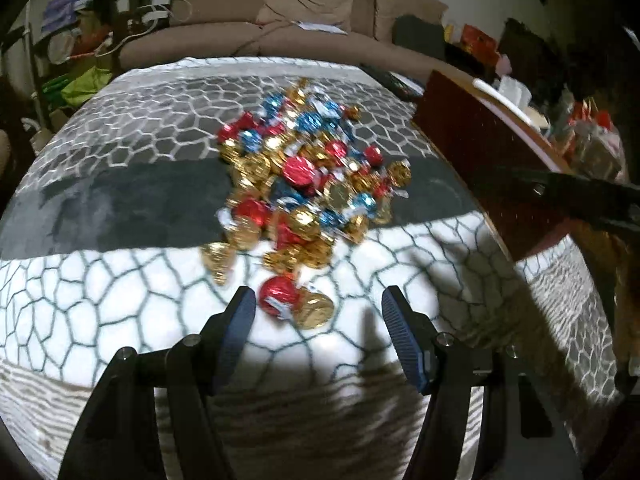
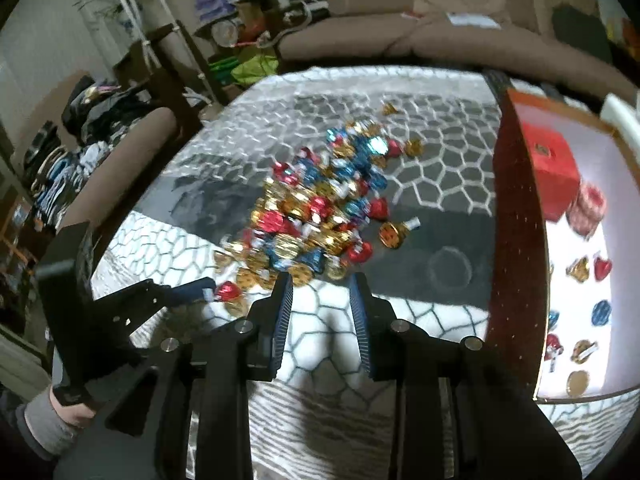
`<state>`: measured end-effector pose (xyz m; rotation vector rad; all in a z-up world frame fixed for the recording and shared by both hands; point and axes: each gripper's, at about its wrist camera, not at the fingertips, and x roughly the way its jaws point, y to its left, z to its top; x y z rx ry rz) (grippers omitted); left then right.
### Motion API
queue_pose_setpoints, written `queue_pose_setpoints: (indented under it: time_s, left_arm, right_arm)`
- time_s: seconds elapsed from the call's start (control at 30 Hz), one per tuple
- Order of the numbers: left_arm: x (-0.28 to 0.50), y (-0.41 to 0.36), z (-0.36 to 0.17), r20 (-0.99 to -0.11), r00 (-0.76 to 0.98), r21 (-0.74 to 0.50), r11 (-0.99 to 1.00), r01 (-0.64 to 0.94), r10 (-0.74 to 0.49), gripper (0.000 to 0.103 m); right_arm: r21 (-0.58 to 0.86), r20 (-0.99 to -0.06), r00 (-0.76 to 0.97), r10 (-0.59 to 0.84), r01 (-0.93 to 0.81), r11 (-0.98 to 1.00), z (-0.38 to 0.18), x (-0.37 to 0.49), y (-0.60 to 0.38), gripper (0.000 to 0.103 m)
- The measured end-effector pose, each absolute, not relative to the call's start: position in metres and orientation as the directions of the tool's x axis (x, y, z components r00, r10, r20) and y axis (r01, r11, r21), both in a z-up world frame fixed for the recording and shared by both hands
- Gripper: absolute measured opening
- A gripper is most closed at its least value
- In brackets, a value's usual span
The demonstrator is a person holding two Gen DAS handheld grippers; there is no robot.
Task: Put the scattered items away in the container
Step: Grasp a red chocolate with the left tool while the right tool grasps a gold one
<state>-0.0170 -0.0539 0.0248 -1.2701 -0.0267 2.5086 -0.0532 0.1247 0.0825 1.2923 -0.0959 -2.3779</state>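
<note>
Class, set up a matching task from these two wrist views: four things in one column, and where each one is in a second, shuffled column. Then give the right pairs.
Things
1. candy pile
2. red box
3. left gripper
4. sofa

Places
A. inside the wooden tray
B. behind the patterned cloth
C. middle of the cloth
D. either side of a red candy and a gold candy

Pairs: 1-C, 2-A, 3-D, 4-B

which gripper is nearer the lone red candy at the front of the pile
Left. The left gripper has the red candy between its open jaws, untouched; the right gripper hangs empty beside it, further along the pile's edge.
</note>
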Motion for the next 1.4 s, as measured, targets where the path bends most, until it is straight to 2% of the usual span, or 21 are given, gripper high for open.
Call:
queue_pose_setpoints:
  time_s: [0.07, 0.17, 0.2, 0.27, 0.3, 0.43, 0.53, 0.6, 0.67, 0.73, 0.93, 1.1, 1.2, 1.33, 1.4]
  left_arm:
    - [-0.018, -0.052, 0.02, -0.79, -0.55, -0.133, -0.952, -0.275, 0.269, 0.047]
    - [-0.02, -0.059, 0.021, -0.785, -0.546, -0.169, -0.95, -0.264, 0.292, 0.04]
    - [-0.021, -0.063, 0.021, -0.782, -0.543, -0.194, -0.947, -0.256, 0.307, 0.04]
    - [-0.022, -0.069, 0.021, -0.78, -0.54, -0.218, -0.946, -0.24, 0.317, 0.031]
    - [-0.021, -0.072, 0.022, -0.778, -0.537, -0.233, -0.943, -0.237, 0.327, 0.03]
    - [-0.02, -0.078, 0.024, -0.775, -0.532, -0.255, -0.939, -0.229, 0.34, 0.027]
    - [-0.02, -0.082, 0.027, -0.77, -0.532, -0.273, -0.935, -0.227, 0.354, 0.027]
    - [-0.019, -0.083, 0.031, -0.762, -0.537, -0.279, -0.933, -0.23, 0.36, 0.027]
    - [-0.02, -0.084, 0.035, -0.754, -0.541, -0.29, -0.928, -0.234, 0.372, 0.027]
    - [-0.02, -0.084, 0.038, -0.748, -0.544, -0.297, -0.925, -0.239, 0.38, 0.027]
    - [-0.016, -0.081, 0.049, -0.72, -0.564, -0.306, -0.914, -0.265, 0.404, 0.027]
    - [-0.007, -0.077, 0.07, -0.66, -0.616, -0.304, -0.903, -0.304, 0.43, 0.027]
    - [-0.002, -0.068, 0.085, -0.625, -0.639, -0.294, -0.893, -0.341, 0.449, 0.027]
    - [-0.003, -0.058, 0.095, -0.643, -0.638, -0.243, -0.904, -0.353, 0.423, 0.027]
    - [-0.006, -0.066, 0.089, -0.671, -0.597, -0.274, -0.895, -0.351, 0.439, 0.027]
  right_arm:
    - [0.283, -0.781, -0.474, -0.408, 0.313, -0.907, 0.075, -0.059, 0.131, 0.029]
    - [0.296, -0.776, -0.476, -0.414, 0.306, -0.905, 0.066, -0.065, 0.13, 0.029]
    - [0.272, -0.778, -0.483, -0.402, 0.317, -0.908, 0.062, -0.066, 0.125, 0.029]
    - [0.201, -0.785, -0.503, -0.361, 0.345, -0.917, 0.055, -0.065, 0.113, 0.029]
    - [0.159, -0.787, -0.515, -0.34, 0.363, -0.918, 0.05, -0.065, 0.106, 0.029]
    - [0.045, -0.8, -0.54, -0.262, 0.382, -0.923, 0.034, -0.072, 0.086, 0.029]
    - [0.036, -0.8, -0.54, -0.26, 0.389, -0.921, 0.026, -0.081, 0.081, 0.029]
    - [0.024, -0.787, -0.559, -0.263, 0.398, -0.917, 0.026, -0.083, 0.08, 0.024]
    - [0.038, -0.792, -0.544, -0.276, 0.407, -0.913, 0.026, -0.084, 0.081, 0.013]
    - [0.048, -0.8, -0.53, -0.281, 0.411, -0.91, 0.028, -0.083, 0.081, 0.012]
    - [0.103, -0.779, -0.534, -0.33, 0.409, -0.907, 0.063, -0.074, 0.094, 0.012]
    - [0.196, -0.73, -0.552, -0.404, 0.397, -0.897, 0.108, -0.067, 0.117, 0.012]
    - [0.199, -0.705, -0.581, -0.407, 0.388, -0.9, 0.132, -0.061, 0.135, 0.012]
    - [0.196, -0.694, -0.611, -0.38, 0.347, -0.917, 0.147, -0.057, 0.164, 0.012]
    - [0.197, -0.697, -0.614, -0.371, 0.334, -0.922, 0.146, -0.052, 0.175, 0.012]
